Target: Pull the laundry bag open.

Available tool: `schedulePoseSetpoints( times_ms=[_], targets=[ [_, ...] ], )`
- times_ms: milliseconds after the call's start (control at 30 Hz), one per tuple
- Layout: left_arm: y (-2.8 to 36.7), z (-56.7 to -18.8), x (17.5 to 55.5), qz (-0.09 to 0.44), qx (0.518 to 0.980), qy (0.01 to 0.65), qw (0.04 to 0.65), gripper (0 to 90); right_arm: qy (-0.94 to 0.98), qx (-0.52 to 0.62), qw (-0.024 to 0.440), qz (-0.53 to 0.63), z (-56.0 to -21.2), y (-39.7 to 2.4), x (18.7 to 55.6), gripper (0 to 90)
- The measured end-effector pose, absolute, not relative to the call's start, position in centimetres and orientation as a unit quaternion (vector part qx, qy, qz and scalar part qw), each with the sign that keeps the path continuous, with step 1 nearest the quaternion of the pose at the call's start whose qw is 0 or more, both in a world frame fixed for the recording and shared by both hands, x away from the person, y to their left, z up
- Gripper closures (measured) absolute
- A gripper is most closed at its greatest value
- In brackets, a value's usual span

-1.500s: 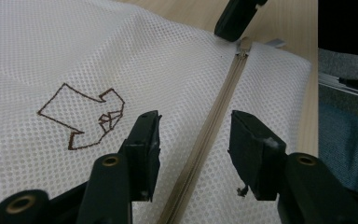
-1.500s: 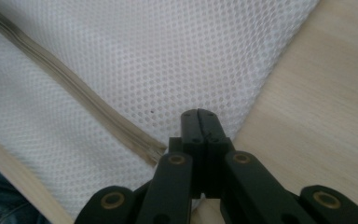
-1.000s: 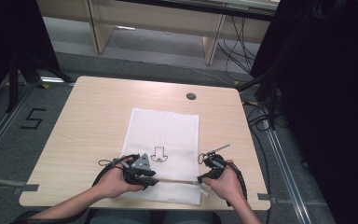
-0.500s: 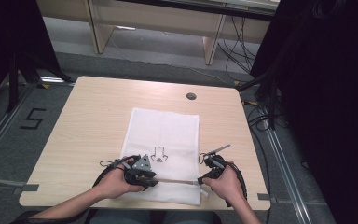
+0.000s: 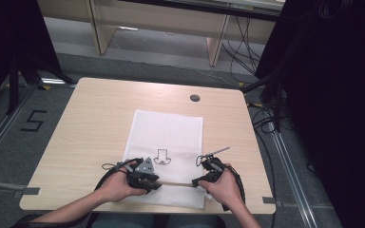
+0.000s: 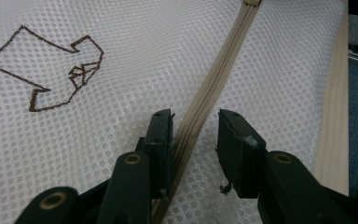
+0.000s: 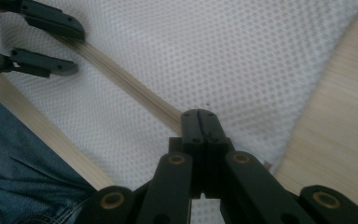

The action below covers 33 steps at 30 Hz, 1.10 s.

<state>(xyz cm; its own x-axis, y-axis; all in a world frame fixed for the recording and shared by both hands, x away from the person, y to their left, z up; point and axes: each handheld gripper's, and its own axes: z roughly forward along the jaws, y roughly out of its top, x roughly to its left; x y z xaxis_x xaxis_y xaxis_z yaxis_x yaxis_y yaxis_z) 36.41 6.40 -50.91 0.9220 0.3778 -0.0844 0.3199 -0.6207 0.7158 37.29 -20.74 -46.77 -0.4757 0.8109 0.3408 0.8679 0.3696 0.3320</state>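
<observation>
1. I read this step as zipping work on the white mesh laundry bag [image 5: 166, 142], which lies flat on the tabletop [image 5: 90, 123] near my edge.
2. My right tool [image 7: 199, 122] has its jaws together at the zipper's [image 6: 214, 79] end; whether they pinch the pull tab, I can't quite tell.
3. My left tool [image 6: 195, 126] stands apart, straddling the zipper, one jaw touching the tape.
4. The zipper runs crosswise between the tools; the bag's long axis points away from me.
5. Next, I'd clamp left and draw the slider along.
</observation>
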Motion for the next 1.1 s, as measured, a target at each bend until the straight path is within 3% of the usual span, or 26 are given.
schedulePoseSetpoints(
  times_ms=[233,767,1100],
  targets=[
    [6.3,-50.8,36.3,0.041,0.900,0.188,0.392,63.7,-0.822,-0.515,-0.002,-0.245,-46.5,-21.9,37.9,88.8],
    [5.4,-49.8,35.9,0.035,0.887,0.176,0.426,55.1,-0.849,-0.490,-0.022,-0.197,-48.2,-21.5,38.2,89.2],
    [2.8,-49.3,36.2,0.028,0.892,0.154,0.424,42.0,-0.848,-0.490,-0.018,-0.201,-48.2,-21.7,38.2,89.3]
  ],
)
